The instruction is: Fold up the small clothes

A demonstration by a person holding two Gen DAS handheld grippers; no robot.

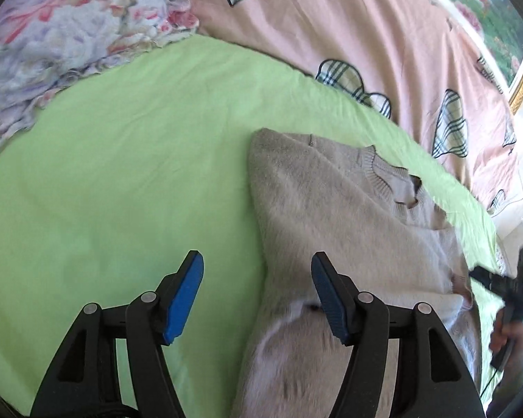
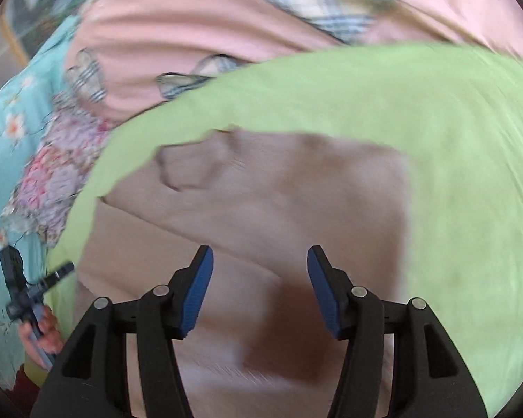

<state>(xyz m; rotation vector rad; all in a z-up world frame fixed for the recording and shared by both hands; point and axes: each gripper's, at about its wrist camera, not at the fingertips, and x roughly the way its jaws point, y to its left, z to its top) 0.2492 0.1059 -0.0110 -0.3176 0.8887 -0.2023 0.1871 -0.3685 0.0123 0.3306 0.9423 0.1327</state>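
A bed under a light green sheet (image 1: 122, 160) fills the room, with a pink quilt (image 1: 366, 35) bearing plaid hearts along its far edge, a floral blanket (image 1: 52, 41) at its far left corner, and a gold-framed picture (image 1: 498, 17) above.

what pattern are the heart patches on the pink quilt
A plaid check in cream, dark blue and grey, on the heart patches of the pink quilt; clearest in the left wrist view.

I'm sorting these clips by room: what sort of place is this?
Most likely a bedroom: a sweater lies on a bed's green sheet, with a pink quilt and a floral pillow beyond it.
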